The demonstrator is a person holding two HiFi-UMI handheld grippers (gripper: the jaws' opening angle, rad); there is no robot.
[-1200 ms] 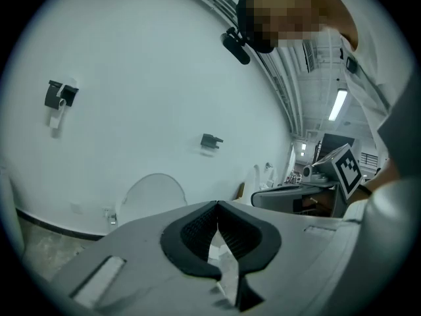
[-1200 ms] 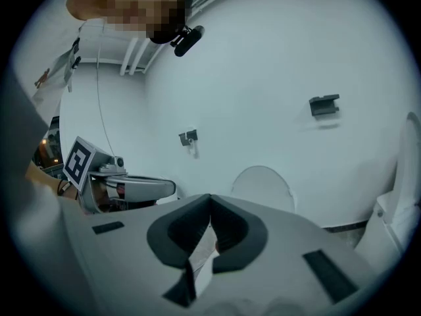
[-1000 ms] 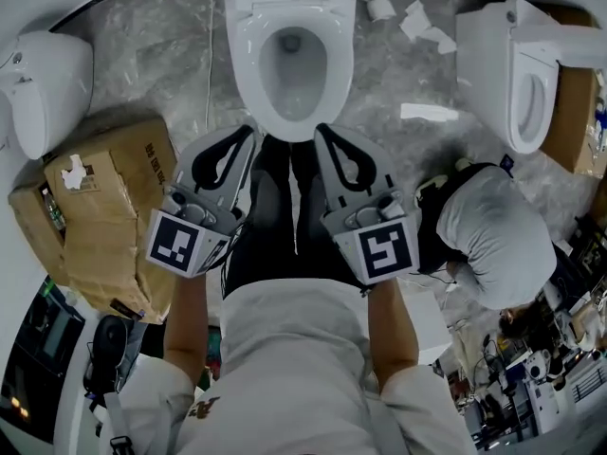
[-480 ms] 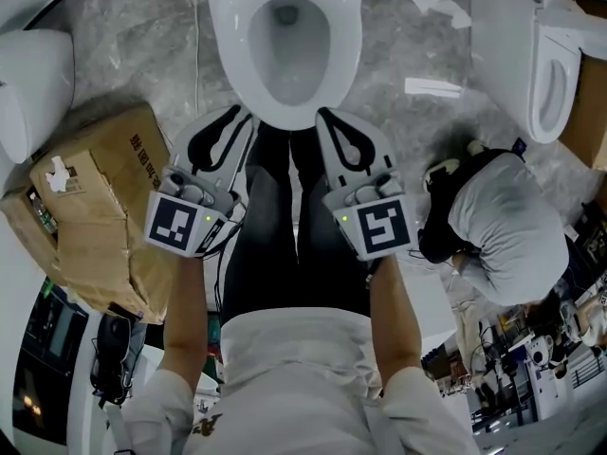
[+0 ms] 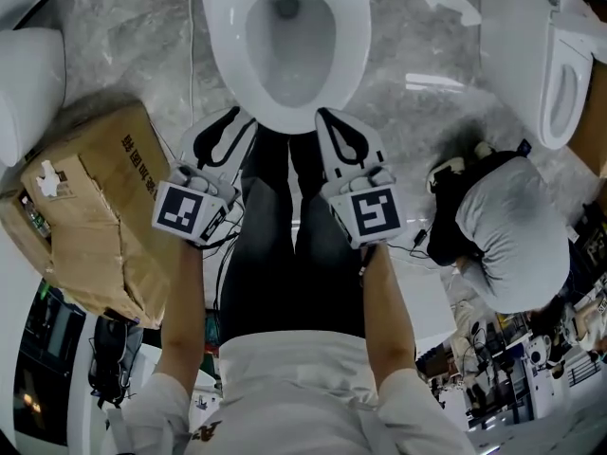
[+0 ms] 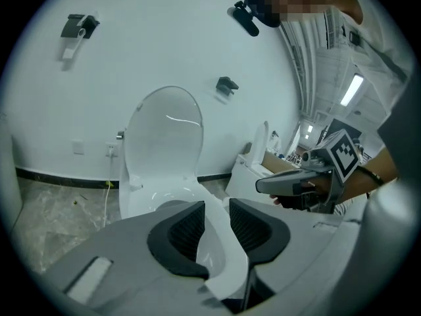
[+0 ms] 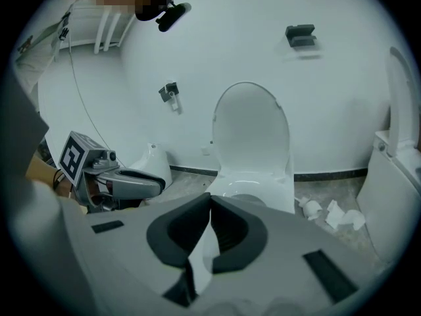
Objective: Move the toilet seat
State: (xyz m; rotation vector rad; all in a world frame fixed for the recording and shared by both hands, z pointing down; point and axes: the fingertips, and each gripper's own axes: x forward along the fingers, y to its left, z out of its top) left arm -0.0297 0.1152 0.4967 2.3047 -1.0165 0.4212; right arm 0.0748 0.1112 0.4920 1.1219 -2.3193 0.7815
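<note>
Marble floor (image 5: 133, 36), head view: the toilet seat (image 5: 220, 55) lies flat at twelve o'clock of the left tool (image 5: 242, 119) and right tool (image 5: 327, 119), its long axis running twelve to six and its hinge end cut off. Left gripper view: the jaws have just been opening and stand apart, pinching nothing. Right gripper view: the jaws meet, empty, with the seat beyond.

Toilet (image 5: 285, 55), top centre: glossy white ceramic, smooth. Floor (image 5: 142, 27), upper left: polished grey marble-look stone. Box (image 5: 85, 207), left edge: matt brown cardboard, creased. Left claw (image 5: 230, 121), right claw (image 5: 334, 121): matt grey plastic. Pads (image 6: 181, 232): black, ribbed, matt.
</note>
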